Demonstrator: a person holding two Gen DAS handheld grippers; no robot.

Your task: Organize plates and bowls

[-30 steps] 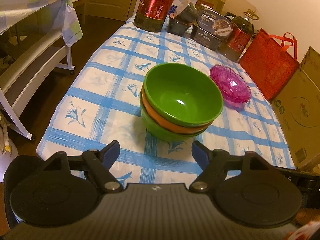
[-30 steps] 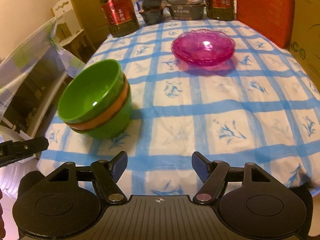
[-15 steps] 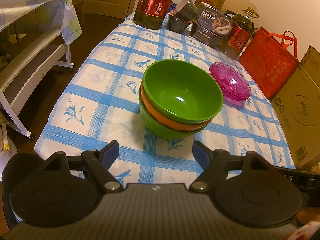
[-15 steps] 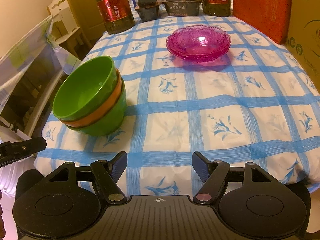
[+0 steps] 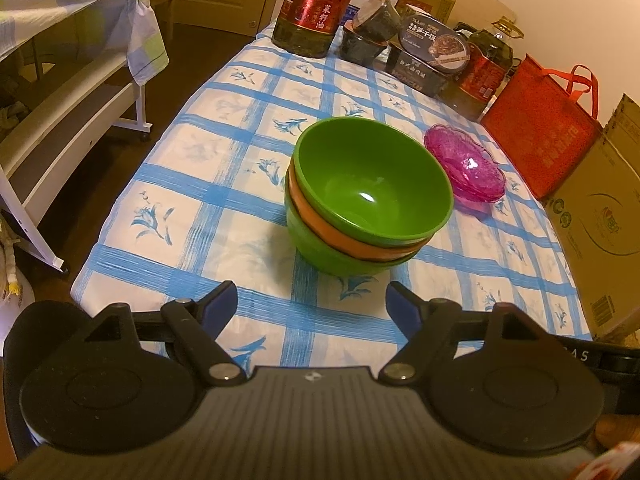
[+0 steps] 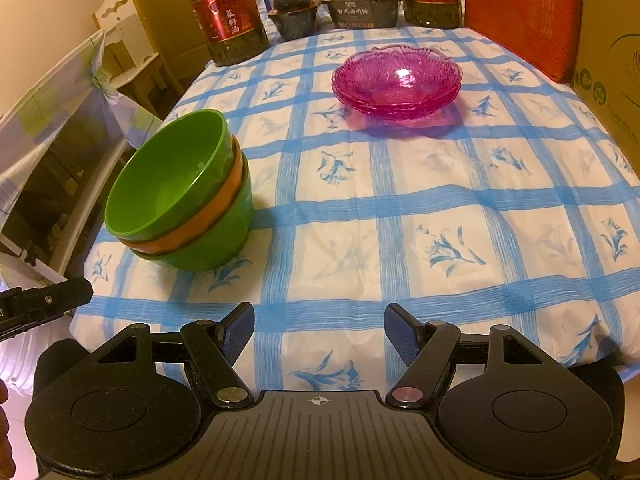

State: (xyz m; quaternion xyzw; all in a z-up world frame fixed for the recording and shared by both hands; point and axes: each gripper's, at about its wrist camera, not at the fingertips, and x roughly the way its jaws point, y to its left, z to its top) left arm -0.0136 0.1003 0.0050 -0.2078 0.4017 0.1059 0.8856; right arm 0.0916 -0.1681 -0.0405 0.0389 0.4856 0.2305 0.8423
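A stack of three nested bowls (image 5: 368, 196) (image 6: 180, 196), green over orange over green, stands near the table's front. Stacked pink glass plates (image 5: 464, 164) (image 6: 396, 80) rest farther back to its right. My left gripper (image 5: 312, 304) hangs open just short of the bowl stack, nothing between its blue pads. Over the table's front edge my right gripper (image 6: 319, 328) is open and empty, well to the right of the bowls. One finger of the left gripper (image 6: 44, 300) pokes in at the left edge of the right wrist view.
A blue-checked cloth (image 5: 224, 184) (image 6: 460, 208) covers the table. Oil bottles (image 5: 316, 4) (image 6: 228, 12), food tubs (image 5: 428, 52) and a red bag (image 5: 548, 128) line the far edge. A cardboard box (image 5: 604, 232) stands at the right, a white rack (image 5: 60, 120) at the left.
Both views have shifted slightly, showing a bit more of the table's near part. The bowls and plates have not moved, and both grippers stay open.
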